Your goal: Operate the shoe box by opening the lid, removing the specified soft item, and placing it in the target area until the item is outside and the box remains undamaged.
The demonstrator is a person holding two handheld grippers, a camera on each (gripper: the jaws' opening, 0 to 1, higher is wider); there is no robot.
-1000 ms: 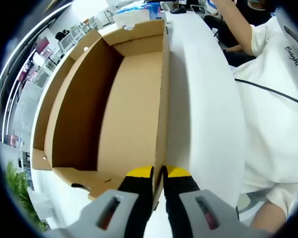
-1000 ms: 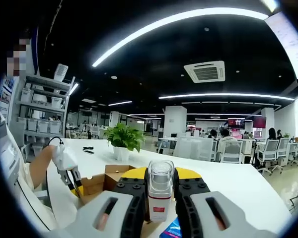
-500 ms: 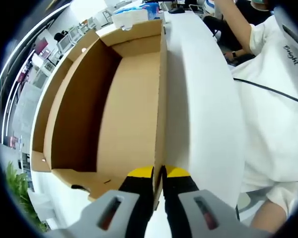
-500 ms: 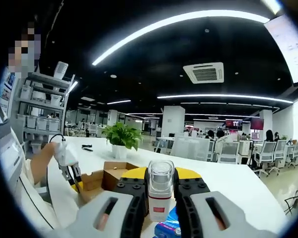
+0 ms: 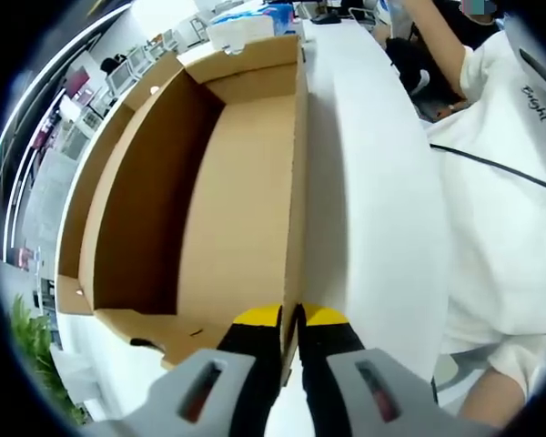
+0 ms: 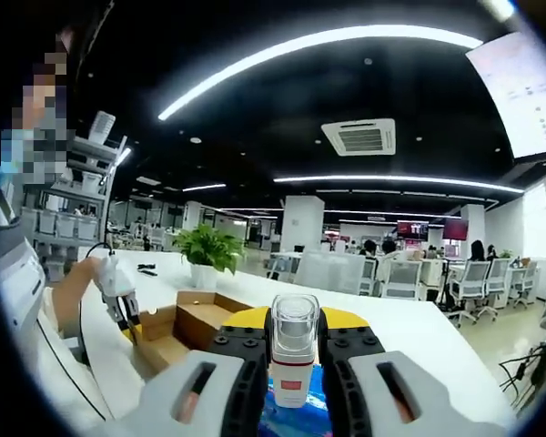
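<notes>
Left gripper (image 5: 288, 320) has its yellow-tipped fingers (image 5: 255, 320) pinched tight on the near wall of the box (image 5: 237, 209), same grip as a second ago, and that view has hardly budged. Right gripper (image 6: 294, 339) is clamped on a small bottle (image 6: 294, 360) with a clear cap, standing upright between the jaws, cap up. What did change: the right gripper view has swung a bit, so more of the open box (image 6: 187, 323) and the blue pack (image 6: 300, 414) under the jaws shows now. Box sits on the white table (image 5: 369, 191), open and bare inside, long axis running straight away from the left gripper. A plant (image 6: 205, 250) stands past the box in the right gripper view.
</notes>
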